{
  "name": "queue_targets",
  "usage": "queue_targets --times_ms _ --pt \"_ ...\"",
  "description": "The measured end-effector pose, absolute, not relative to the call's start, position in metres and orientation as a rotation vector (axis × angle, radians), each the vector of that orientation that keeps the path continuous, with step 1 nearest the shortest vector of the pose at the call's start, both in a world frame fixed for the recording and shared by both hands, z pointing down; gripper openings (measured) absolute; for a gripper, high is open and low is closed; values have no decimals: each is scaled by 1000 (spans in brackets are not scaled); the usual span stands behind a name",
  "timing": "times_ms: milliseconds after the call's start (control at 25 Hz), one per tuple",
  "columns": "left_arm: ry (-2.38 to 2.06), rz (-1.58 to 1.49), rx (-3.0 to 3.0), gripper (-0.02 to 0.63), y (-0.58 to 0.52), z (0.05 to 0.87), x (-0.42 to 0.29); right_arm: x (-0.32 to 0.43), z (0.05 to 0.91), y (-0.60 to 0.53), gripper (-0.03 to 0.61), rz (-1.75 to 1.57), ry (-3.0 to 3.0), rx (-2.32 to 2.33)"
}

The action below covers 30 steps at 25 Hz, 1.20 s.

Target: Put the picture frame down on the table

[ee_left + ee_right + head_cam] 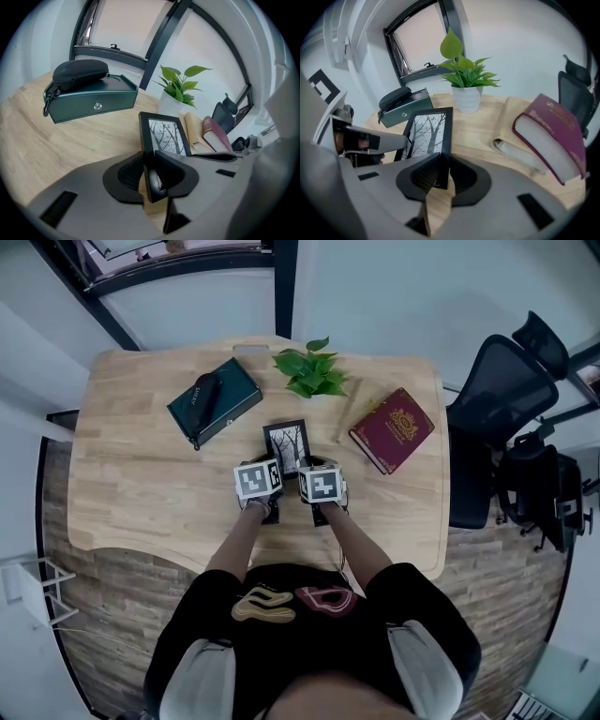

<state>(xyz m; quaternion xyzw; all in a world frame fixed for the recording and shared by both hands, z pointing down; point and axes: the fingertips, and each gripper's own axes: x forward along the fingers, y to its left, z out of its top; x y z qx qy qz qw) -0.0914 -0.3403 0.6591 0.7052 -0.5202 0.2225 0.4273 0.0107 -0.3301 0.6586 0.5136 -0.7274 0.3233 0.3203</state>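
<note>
A black picture frame [288, 444] with a bare-tree print lies low over the middle of the wooden table [141, 493], tilted back. My left gripper [265, 486] is shut on the frame's left edge [146, 154], near its bottom corner. My right gripper [317, 486] is shut on the frame's right edge [444, 154]. The print [165, 136] faces up toward me in the left gripper view and shows again as the print [427, 133] in the right gripper view. Whether the frame's back touches the table is hidden.
A dark green box [214, 401] with a black glasses case [205, 390] on it sits back left. A potted plant [312, 369] stands at the back middle. A maroon book [393, 428] lies on the right, beside an open notebook [513, 140]. An office chair [502, 418] stands past the table's right edge.
</note>
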Motion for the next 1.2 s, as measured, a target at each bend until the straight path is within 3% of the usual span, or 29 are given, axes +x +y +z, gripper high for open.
queue_targets --times_ms 1200 --pt "-1294 646 1696 84 -349 691 -88 13 686 -338 75 899 -1855 1315"
